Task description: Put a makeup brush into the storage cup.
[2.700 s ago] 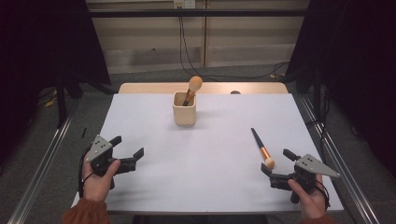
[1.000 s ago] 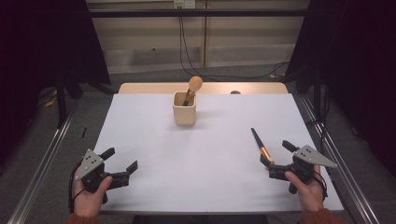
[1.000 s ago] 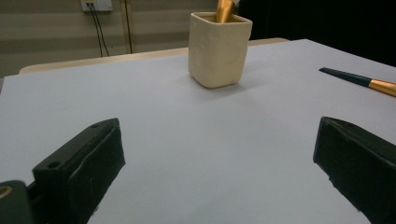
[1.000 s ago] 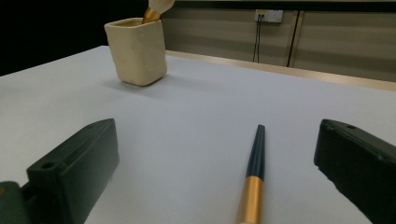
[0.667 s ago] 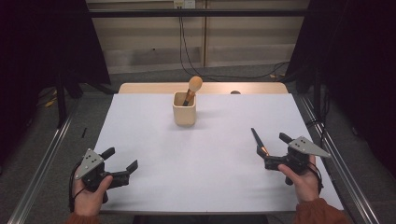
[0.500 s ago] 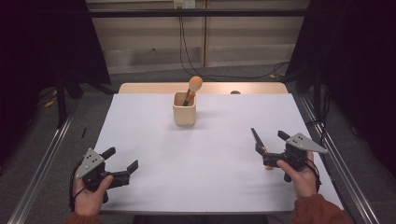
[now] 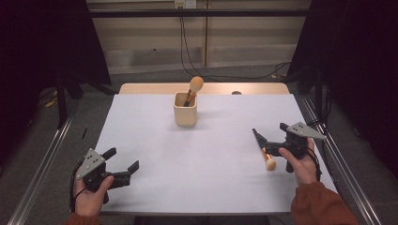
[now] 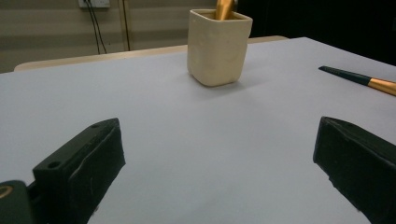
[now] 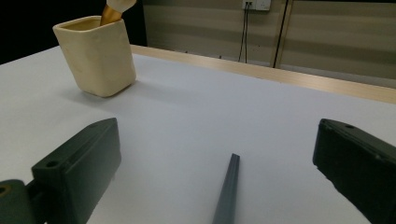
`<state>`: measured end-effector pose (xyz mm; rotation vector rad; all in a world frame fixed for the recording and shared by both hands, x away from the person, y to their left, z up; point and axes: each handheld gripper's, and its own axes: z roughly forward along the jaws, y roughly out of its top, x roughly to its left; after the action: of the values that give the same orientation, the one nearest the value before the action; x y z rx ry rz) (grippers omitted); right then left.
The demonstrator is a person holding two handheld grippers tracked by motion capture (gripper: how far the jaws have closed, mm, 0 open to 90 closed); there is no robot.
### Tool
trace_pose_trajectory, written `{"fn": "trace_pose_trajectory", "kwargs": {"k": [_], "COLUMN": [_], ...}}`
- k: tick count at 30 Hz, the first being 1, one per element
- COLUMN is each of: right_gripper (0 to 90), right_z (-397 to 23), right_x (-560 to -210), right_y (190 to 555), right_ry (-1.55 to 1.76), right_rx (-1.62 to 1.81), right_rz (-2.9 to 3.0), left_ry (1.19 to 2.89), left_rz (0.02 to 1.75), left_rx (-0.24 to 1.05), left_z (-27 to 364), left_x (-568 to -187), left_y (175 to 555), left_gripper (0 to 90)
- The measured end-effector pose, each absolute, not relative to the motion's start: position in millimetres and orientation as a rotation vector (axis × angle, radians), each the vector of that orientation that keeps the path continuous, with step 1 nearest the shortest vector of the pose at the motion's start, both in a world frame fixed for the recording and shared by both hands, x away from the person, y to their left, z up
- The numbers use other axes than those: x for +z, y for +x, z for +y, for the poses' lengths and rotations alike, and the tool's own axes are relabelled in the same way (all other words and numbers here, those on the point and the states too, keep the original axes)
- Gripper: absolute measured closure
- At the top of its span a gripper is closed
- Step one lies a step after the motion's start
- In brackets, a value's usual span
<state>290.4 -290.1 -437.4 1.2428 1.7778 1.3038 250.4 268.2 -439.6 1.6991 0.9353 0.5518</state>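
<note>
We work at a white-covered table (image 7: 202, 159) with a light wooden edge along its far side, set before a beige panelled wall with dark curtains at either side and black cables hanging down from a wall socket. Towards the far middle of the table stands a cream, square-sided cup with rounded corners (image 7: 185, 109), and a brush with a round tan head and a golden handle (image 7: 194, 88) leans out of it. Near the right edge of the table lies a slim make-up brush with a dark handle, a copper-coloured band and a pale tip (image 7: 263, 148); its dark end points away from us and its pale tip lies towards us. Our right gripper (image 7: 276, 142) sits low over this brush with its jaws wide apart, and from the right gripper view we see the dark handle (image 9: 228, 191) lying on the table between the two jaws, touched by neither. Our left gripper (image 7: 123, 162) rests near the front left corner of the table, well apart from both brushes, its jaws likewise spread with only bare table between them. In the left gripper view, the cream cup (image 8: 217, 45) stands ahead and the slim brush (image 8: 362, 80) lies off to the right.
</note>
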Motion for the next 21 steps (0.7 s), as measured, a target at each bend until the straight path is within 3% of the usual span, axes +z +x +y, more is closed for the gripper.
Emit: {"fn": "trace_pose_trajectory", "kwargs": {"k": [21], "right_gripper": [7.6], "right_z": [-295.6], "right_x": [-422.7], "right_y": [316.0], "right_ry": [1.431], "right_rx": [1.083], "right_rz": [2.101], "left_ry": [1.709], "left_rz": [0.928], "left_rx": [0.555], "left_z": [267.6], "left_x": [-439.1], "left_y": [250.0], "left_gripper": [2.0]}}
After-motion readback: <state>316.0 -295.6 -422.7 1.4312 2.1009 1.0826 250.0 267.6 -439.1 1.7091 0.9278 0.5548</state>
